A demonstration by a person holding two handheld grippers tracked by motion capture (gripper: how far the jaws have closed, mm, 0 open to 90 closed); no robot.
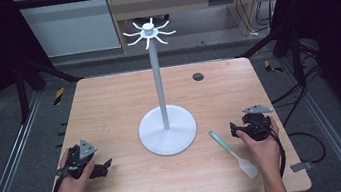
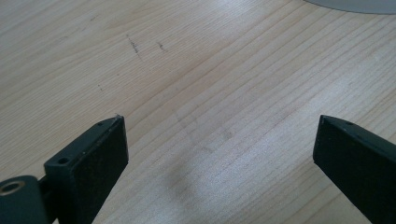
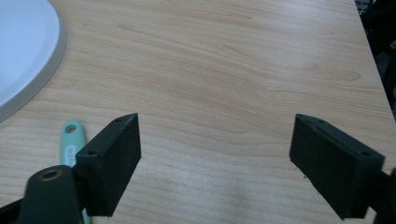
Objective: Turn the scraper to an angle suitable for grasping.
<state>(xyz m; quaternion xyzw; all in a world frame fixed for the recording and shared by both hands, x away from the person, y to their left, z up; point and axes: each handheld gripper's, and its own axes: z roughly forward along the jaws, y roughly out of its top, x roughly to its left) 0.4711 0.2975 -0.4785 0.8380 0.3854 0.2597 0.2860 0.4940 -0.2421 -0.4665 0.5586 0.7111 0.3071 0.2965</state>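
Observation:
A white hook stand (image 1: pixel 158 77) rises from a round base (image 1: pixel 167 129) in the middle of the wooden table (image 1: pixel 108 99). A spatula (image 1: pixel 231 148) with a teal handle and a white blade lies flat to the right of the base. My left gripper (image 1: pixel 103 166) rests near the front left, jaws pointing right; in the left gripper view it (image 2: pixel 220 119) is open over bare wood. My right gripper (image 1: pixel 234 128) sits just right of the spatula, and it (image 3: pixel 215 116) stands open with nothing between its jaws. The teal handle (image 3: pixel 72 137) lies beside its left jaw.
A dark round grommet hole (image 1: pixel 198 76) sits near the table's far edge. The stand's base edge (image 2: pixel 355 4) shows at the top right of the left gripper view, and the base (image 3: pixel 23 56) fills the top left of the right gripper view. Cables lie on the floor at the right.

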